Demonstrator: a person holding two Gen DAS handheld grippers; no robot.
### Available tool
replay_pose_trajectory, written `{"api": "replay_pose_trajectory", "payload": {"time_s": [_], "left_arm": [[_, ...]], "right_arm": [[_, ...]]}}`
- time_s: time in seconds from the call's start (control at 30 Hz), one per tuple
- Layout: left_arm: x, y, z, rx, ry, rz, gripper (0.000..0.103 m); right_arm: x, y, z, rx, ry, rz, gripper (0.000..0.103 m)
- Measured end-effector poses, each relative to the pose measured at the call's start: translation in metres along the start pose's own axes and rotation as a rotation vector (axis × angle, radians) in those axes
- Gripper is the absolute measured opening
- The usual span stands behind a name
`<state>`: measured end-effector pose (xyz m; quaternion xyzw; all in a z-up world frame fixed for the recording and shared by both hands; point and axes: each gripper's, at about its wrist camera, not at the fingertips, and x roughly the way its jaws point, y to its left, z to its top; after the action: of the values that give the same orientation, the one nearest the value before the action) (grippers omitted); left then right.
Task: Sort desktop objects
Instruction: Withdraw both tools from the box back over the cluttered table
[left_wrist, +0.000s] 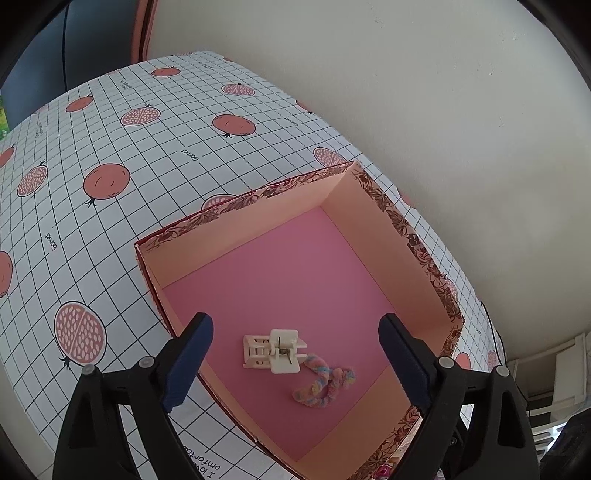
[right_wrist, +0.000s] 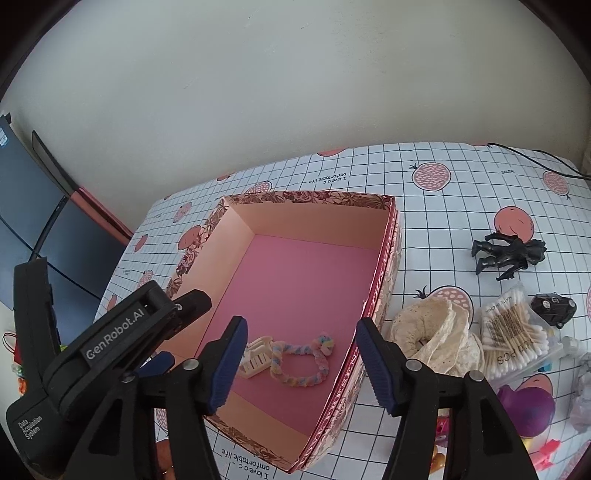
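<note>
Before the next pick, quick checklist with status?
1. Left hand-held gripper open, nothing between its fingers: ok.
2. Right hand-held gripper open, nothing held: ok.
3. Hair clip lying in the pink box: ok.
4. Pastel twisted tie in the box beside the clip: ok.
5. Cream lace cloth, cotton swab pack and black figure outside the box: not ok.

The left gripper (right_wrist: 122, 332) is showing "GenRobot.AI" and "Data Acquisition System"; the tablecloth (right_wrist: 461, 192) is reading "I love a comfortable life"; the cotton swab box (right_wrist: 513, 332) is bearing "MADE IN CHINA".
</note>
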<state>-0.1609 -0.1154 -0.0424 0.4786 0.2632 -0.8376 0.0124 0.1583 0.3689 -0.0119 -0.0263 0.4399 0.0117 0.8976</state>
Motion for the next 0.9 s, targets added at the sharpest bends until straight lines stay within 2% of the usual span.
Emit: {"api": "replay_pose_trajectory", "payload": {"time_s": [0.1,0.6,0.9], "left_arm": [[-0.002,-0.002,0.0,0.004,-0.006,-0.001,0.092],[-0.02,-0.013,-0.002,0.013,-0.034,-0.027,0.092],[-0.034,-0.029,-0.004,0.052,-0.055,-0.043,0.092]], "right_arm": [[0.0,-0.002,0.002,0.015,0.001,-0.009,0.076],[-0.007,-0.017,0.009,0.079,0.019,-0.049,0.099],[-0.023,-0.032,0.014,0.123,0.022,-0.072,0.1]]}}
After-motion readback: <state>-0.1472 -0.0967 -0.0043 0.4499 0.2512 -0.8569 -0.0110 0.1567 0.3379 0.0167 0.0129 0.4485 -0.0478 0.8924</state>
